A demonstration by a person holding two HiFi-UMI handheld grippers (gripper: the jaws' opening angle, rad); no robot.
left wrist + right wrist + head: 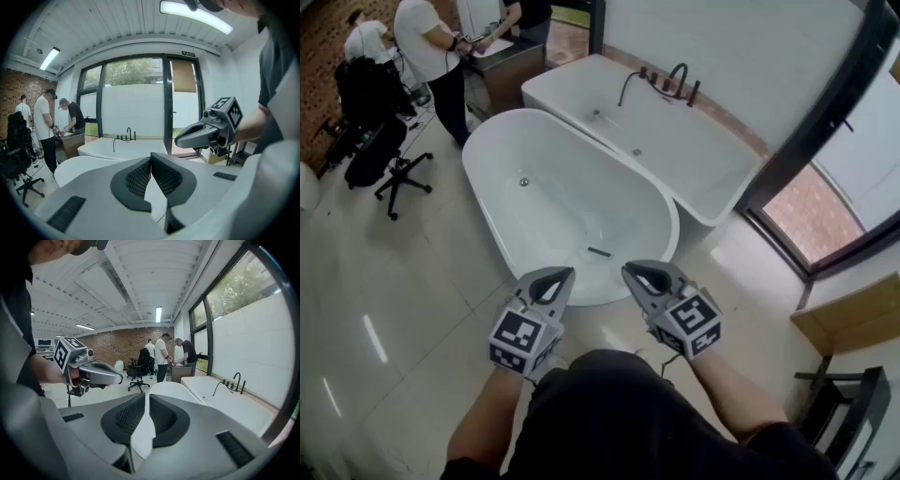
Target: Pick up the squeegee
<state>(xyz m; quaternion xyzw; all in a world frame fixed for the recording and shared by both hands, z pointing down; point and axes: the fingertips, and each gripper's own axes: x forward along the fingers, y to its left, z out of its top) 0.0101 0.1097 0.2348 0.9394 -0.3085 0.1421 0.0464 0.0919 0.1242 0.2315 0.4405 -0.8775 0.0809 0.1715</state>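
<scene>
The left gripper point(553, 278) and right gripper point(639, 275) hang empty, jaws pressed together, above the oval bathtub point(487, 122). The squeegee point(600, 251), a small dark bar, lies on its near floor. It looks light and stiff, best pinched mid-handle, and may skid on the slick tub.

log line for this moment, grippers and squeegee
left gripper: shut, empty | right gripper: shut, empty | squeegee: lying in oval tub, untouched

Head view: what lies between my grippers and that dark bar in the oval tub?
Head view: only the tub's near rim and bare white inner wall separate the left gripper and right gripper from the dark bar, probably the squeegee.
</scene>
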